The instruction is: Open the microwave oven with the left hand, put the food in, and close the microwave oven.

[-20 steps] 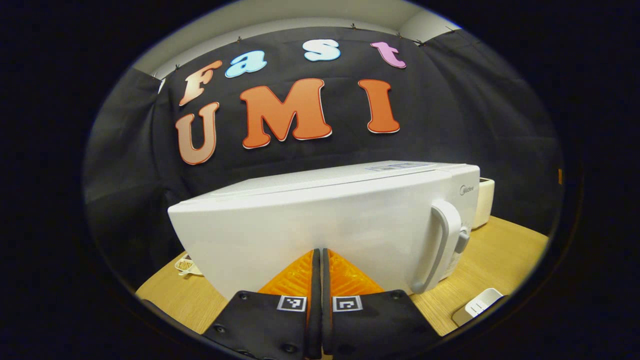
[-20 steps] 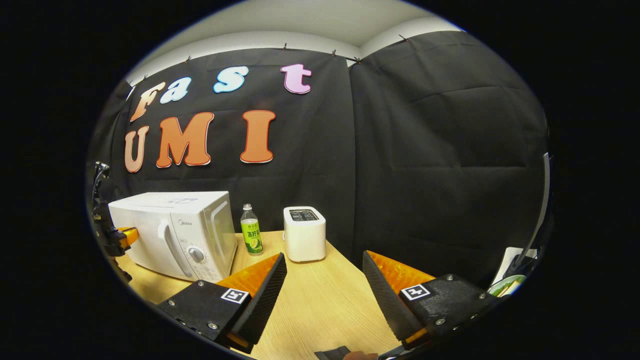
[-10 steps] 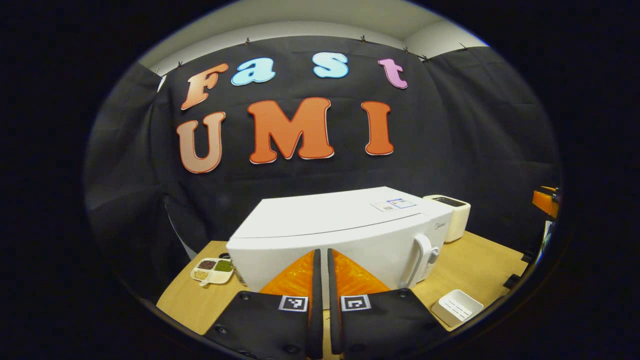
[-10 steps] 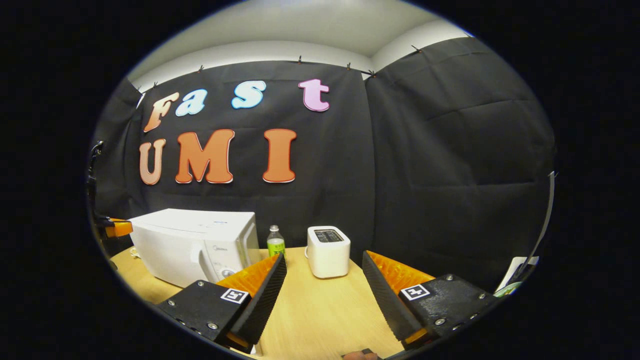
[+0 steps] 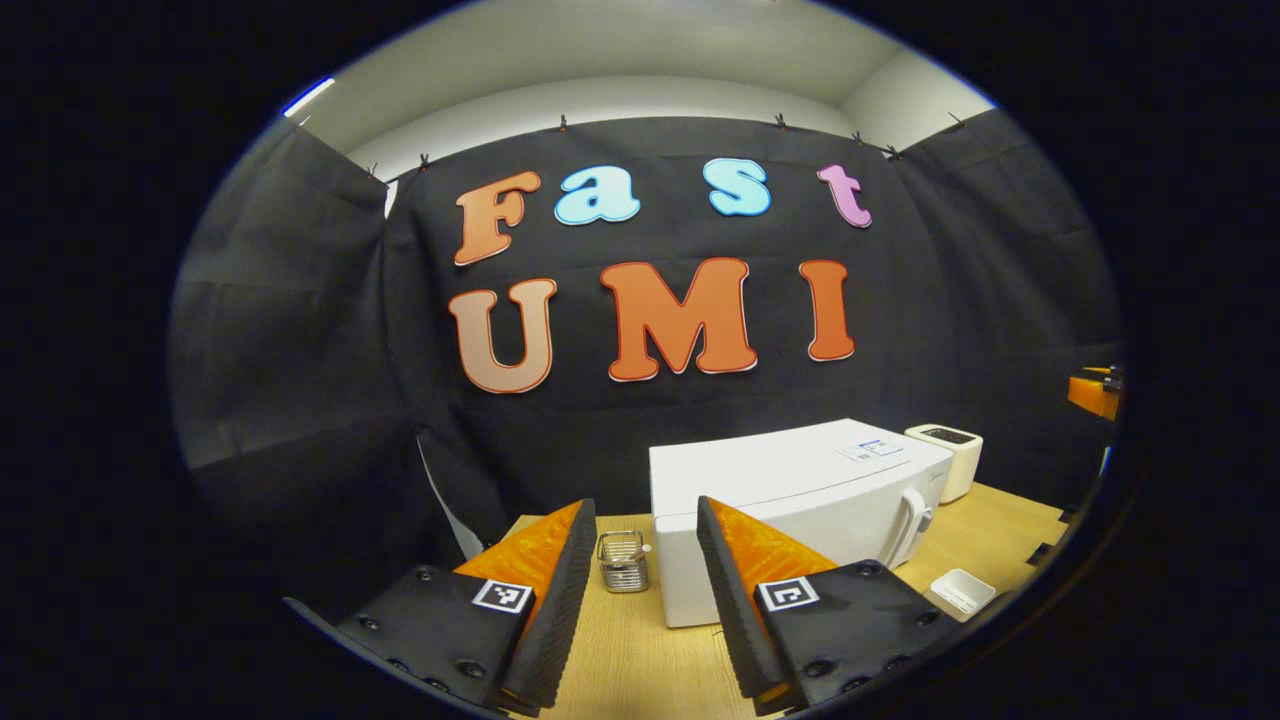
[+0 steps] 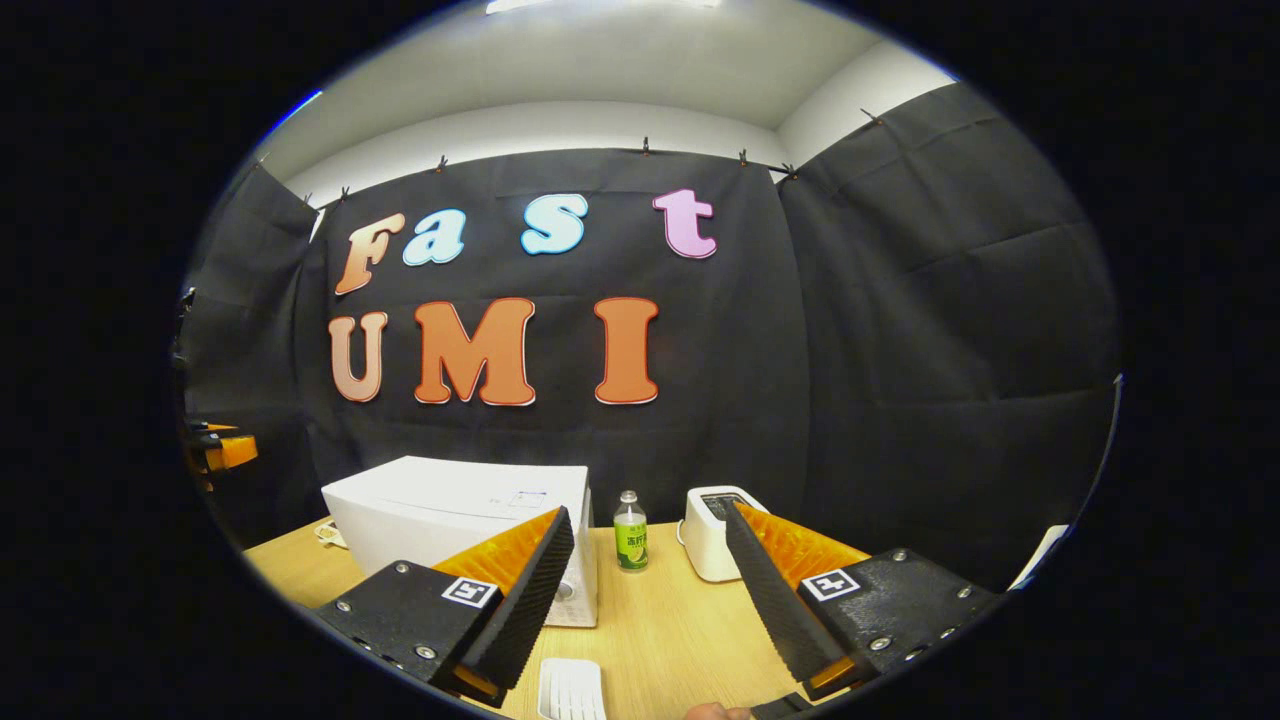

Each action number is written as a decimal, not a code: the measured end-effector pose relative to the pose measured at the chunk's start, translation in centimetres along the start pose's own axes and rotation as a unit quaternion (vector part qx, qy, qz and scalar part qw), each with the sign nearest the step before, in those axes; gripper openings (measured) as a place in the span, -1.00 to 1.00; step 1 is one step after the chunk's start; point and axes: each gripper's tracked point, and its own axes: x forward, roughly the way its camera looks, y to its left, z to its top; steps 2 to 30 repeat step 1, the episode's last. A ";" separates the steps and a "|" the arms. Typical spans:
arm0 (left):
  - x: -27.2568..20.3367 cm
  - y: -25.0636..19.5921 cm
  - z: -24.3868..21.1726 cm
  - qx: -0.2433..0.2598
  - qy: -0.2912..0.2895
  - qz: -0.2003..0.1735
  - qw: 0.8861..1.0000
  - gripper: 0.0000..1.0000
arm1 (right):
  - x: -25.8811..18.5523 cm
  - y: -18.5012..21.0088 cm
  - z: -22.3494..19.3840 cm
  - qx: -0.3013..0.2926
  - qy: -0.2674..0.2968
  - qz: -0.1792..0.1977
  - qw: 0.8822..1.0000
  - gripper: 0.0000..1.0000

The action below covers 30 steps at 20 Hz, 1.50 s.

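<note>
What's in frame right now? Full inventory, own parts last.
microwave oven: 1, white, door shut, on the table, handle toward the toaster side
toaster: 1, white, on the table, right of the bottle in the right gripper view
bottle: 1, clear with green label, upright between microwave oven and toaster
wire holder: 1, metal, on the table beside the microwave oven, in the left gripper view
small tray: 1, white, near the table's front edge
table: 1, light wood, carries all of the above
left tongs: 1, orange fingers on black mounts, open, empty
right tongs: 1, orange fingers on black mounts, open, empty
</note>
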 end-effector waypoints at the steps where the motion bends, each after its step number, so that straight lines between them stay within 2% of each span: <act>1: -0.6 0.8 1.0 -0.002 -0.011 0.002 1.000 0.35 | 0.0 0.4 0.4 -0.003 -0.001 0.003 1.000 0.89; 30: -0.6 0.8 1.0 -0.002 -0.011 0.002 1.000 0.35 | 0.0 0.4 0.4 -0.003 -0.001 0.003 1.000 0.89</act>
